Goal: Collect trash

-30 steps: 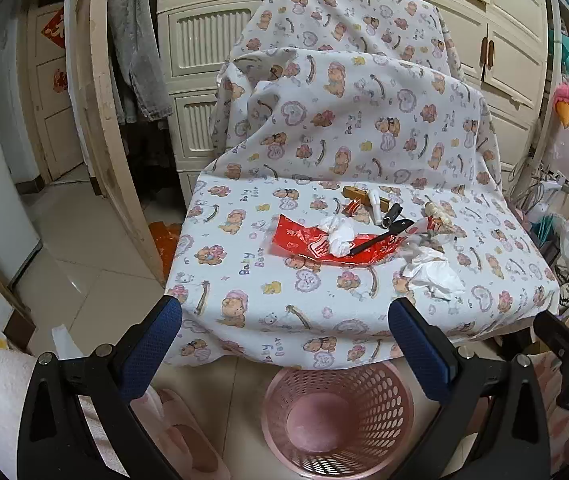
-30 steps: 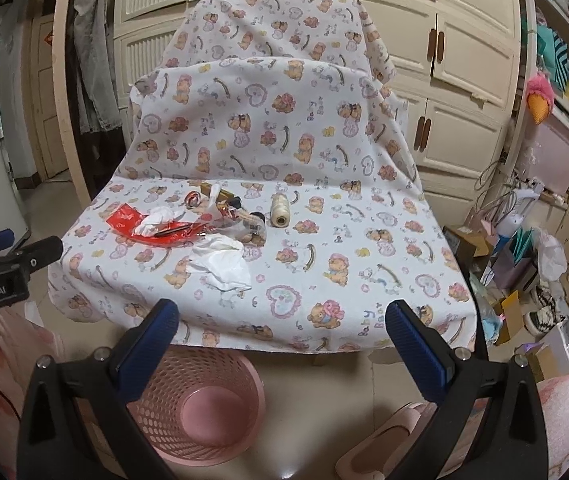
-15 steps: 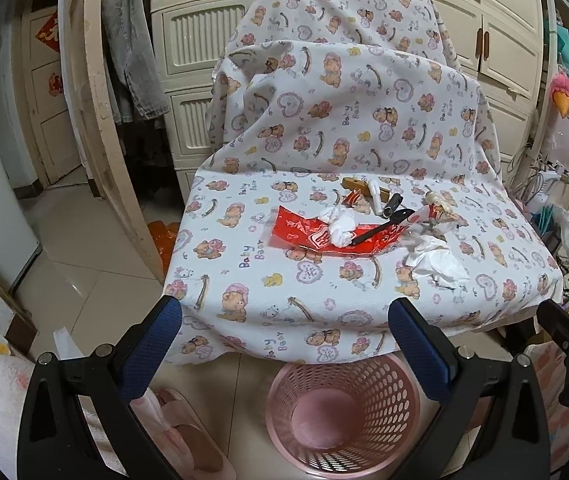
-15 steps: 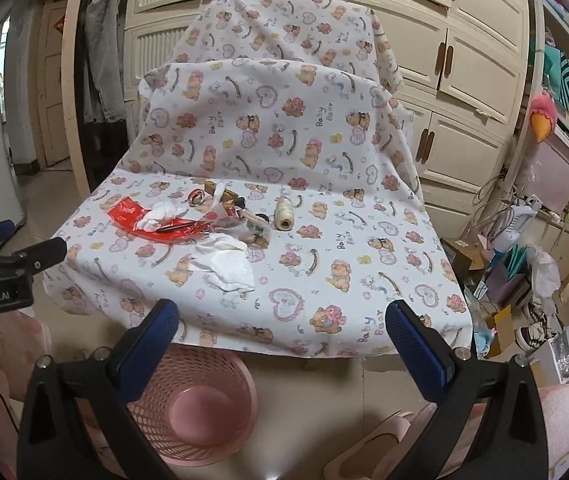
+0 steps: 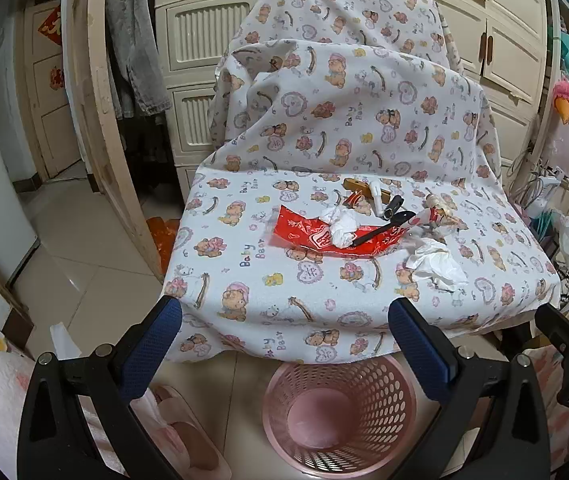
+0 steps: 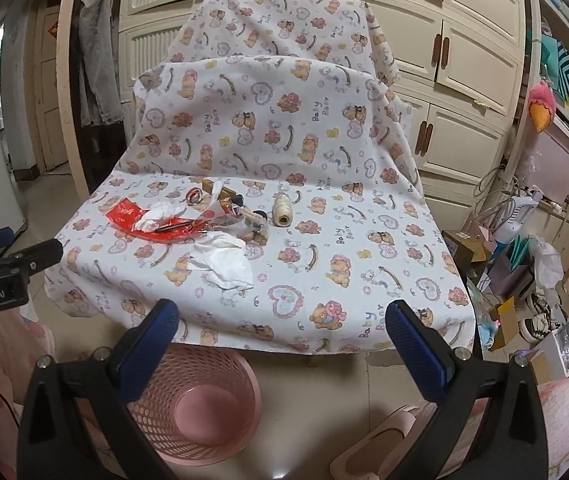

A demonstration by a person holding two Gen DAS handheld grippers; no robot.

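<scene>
A table draped in a bear-print cloth (image 5: pixel 244 280) (image 6: pixel 364 264) carries a pile of litter. A red wrapper (image 5: pixel 308 234) (image 6: pixel 124 216) lies flat with a crumpled white tissue (image 5: pixel 342 226) (image 6: pixel 160 216) and a black pen (image 5: pixel 380 230) on it. A larger crumpled tissue (image 5: pixel 436 266) (image 6: pixel 224 262) sits nearer the front edge. A pink mesh bin (image 5: pixel 338 420) (image 6: pixel 192 404) stands on the floor below the edge. My left gripper (image 5: pixel 284 332) and right gripper (image 6: pixel 282 328) are both open and empty, held short of the table above the bin.
A spool of cream twine (image 6: pixel 281 212), a brown box (image 5: pixel 360 188) and small dark items lie behind the litter. Cream cabinets (image 6: pixel 464 92) back the table. Boxes and bags (image 6: pixel 516 280) crowd the floor at right. Pink slippers (image 5: pixel 188 444) (image 6: pixel 384 444) are on the floor.
Both grippers have risen and tilted a little, so the table and bin sit lower in view. Both stay open; nothing on the table has moved.
</scene>
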